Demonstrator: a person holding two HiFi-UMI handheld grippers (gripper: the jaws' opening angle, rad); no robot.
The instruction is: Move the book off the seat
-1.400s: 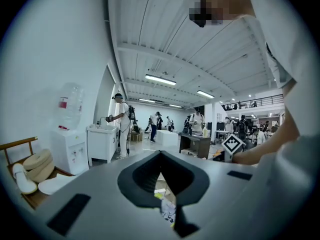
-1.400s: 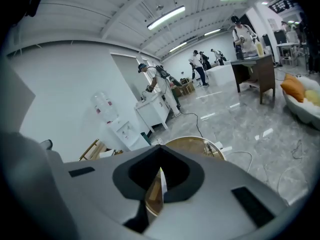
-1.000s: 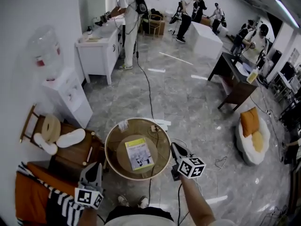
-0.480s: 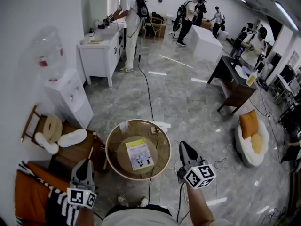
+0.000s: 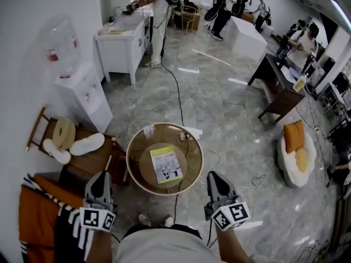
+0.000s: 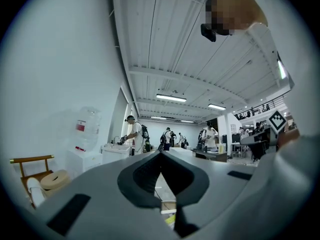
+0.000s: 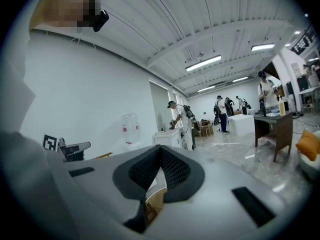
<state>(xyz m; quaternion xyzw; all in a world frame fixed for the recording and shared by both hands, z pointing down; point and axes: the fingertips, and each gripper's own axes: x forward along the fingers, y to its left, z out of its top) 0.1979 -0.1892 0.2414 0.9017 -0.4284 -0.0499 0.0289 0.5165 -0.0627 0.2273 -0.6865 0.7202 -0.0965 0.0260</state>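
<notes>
Bright, even light falls from long white fluorescent ceiling strips (image 6: 171,98) high above and ahead of the left gripper (image 6: 161,156). The glossy grey marble floor (image 5: 219,119) out beyond it throws back pale streaks of glare. Shadows are soft. Every view bows hard at its edges (the gripper views have black rounded corners), and the right gripper (image 7: 160,151) looks blurred up close.

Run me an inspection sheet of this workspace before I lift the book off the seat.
Surface: round wicker seat on the grey floor.
Job's things: book lies flat at the seat's centre, untouched.
Clutter: white tag at the seat's far rim.
Grippers: left claw and right claw both shut, empty, short of the seat.
Cables: black cable runs over the floor to the seat.
Surroundings: water dispenser, white cabinet, people working beyond.
</notes>
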